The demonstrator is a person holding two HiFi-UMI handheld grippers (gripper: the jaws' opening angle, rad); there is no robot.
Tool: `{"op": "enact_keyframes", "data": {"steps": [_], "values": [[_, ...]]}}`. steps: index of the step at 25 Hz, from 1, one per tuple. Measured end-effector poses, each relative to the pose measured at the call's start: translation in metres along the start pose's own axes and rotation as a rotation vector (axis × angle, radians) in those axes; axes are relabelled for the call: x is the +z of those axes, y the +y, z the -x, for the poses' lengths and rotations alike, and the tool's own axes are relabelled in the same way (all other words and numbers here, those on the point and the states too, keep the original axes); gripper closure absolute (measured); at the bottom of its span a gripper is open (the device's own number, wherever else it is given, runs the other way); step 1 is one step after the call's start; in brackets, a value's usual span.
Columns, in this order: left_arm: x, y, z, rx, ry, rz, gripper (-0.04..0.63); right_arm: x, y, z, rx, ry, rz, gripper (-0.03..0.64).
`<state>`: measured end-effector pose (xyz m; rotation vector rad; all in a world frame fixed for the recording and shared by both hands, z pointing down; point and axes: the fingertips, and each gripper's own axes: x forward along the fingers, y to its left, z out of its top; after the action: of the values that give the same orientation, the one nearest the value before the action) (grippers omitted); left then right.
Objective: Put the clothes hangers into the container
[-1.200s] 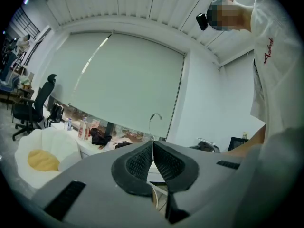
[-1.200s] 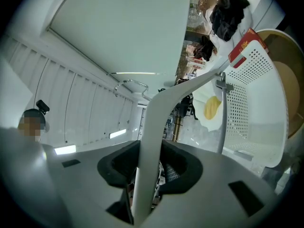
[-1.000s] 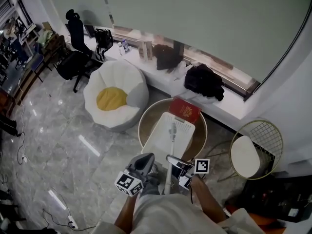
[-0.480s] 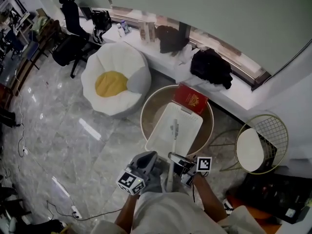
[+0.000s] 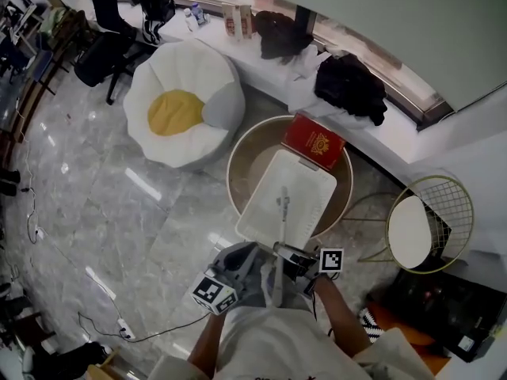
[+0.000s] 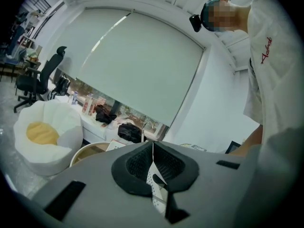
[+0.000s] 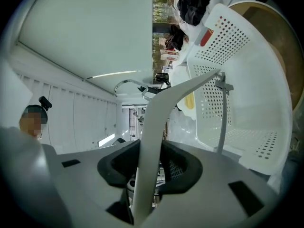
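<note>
Found right tool (image 7: 151, 151) pinching white plastic clothes hanger (image 5: 281, 220), far end above white perforated plastic basket (image 5: 309, 187), not yet inside. Found left tool (image 6: 153, 148) pressed together, empty. Risk upon early release: snagging rim, tipping out.

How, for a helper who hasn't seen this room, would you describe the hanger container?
Below the window ledge stands a round tan tub. On it rests the container: a white rectangular basket with perforated walls, beside a flat red box. Nothing else nearby is white and rectangular.
</note>
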<state>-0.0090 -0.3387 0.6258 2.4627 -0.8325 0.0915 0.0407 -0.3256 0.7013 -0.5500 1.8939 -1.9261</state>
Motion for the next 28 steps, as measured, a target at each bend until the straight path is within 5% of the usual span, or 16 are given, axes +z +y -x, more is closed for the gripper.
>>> {"op": "enact_keyframes", "data": {"steps": [17, 22, 25, 28], "values": [[-0.007, 0.03, 0.013, 0.072, 0.019, 0.059, 0.566, 0.065, -0.068, -0.044, -0.047, 0.049, -0.001, 0.469], [-0.013, 0.036, 0.02, 0.089, 0.028, 0.072, 0.566, 0.086, -0.103, -0.04, -0.199, 0.098, 0.066, 0.47], [-0.019, 0.037, 0.023, 0.088, 0.033, 0.073, 0.566, 0.089, -0.101, -0.055, -0.101, 0.095, 0.025, 0.469], [-0.019, 0.039, 0.025, 0.099, 0.042, 0.078, 0.566, 0.093, -0.116, -0.057, -0.12, 0.098, 0.005, 0.47]]}}
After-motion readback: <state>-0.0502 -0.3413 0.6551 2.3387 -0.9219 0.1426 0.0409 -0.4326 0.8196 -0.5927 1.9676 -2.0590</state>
